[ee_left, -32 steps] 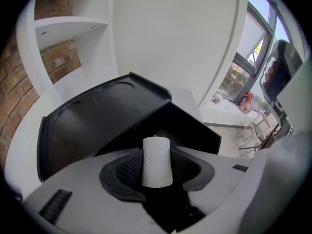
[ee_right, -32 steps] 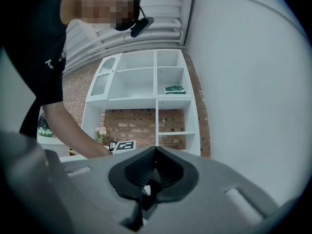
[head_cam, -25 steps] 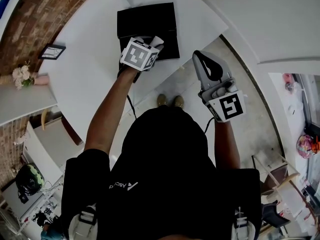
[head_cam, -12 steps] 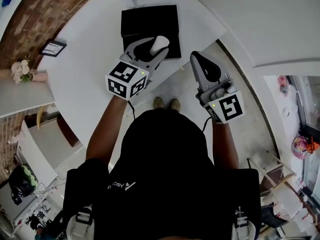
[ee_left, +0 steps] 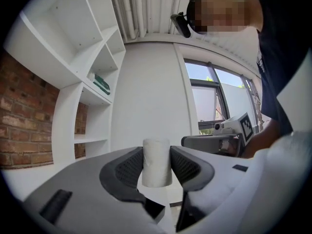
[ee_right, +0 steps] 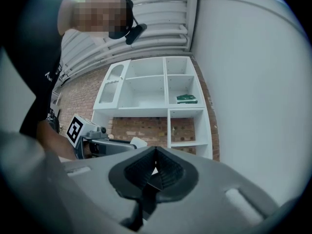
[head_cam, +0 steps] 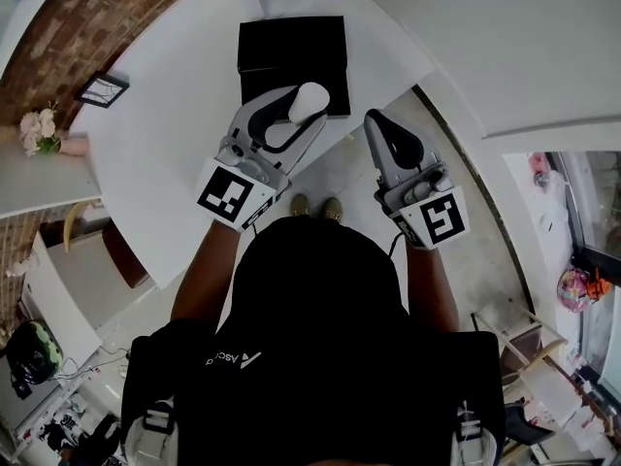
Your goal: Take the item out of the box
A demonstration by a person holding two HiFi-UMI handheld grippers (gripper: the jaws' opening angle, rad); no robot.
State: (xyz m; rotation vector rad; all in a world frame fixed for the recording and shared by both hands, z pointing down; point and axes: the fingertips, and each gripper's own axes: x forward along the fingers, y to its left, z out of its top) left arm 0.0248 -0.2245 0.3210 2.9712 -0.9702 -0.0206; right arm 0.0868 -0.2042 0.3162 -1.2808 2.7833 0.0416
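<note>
White roll gripped, out of the box

Nearest, the right gripper (ee_right: 155,167) is clenched on nothing. The left gripper (head_cam: 308,105) clamps the plain matte white cylinder (ee_left: 156,163) by its sides, in the air in front of the black box (head_cam: 291,47)'s near edge. It looks light, probably soft and crushable, so a gentle mid-height hold suits it.

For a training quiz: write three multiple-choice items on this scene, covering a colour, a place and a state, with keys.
1. The box is: A white; B black; C red.
2. The white roll is: A inside the box; B lying beside the box; C held in the left hand-held gripper.
3. The right hand-held gripper is: A shut, empty; B wide open; C shut on the roll.
Key: B, the head view shows it dark; C, pads press both its sides; A, its pads meet with nothing between.
</note>
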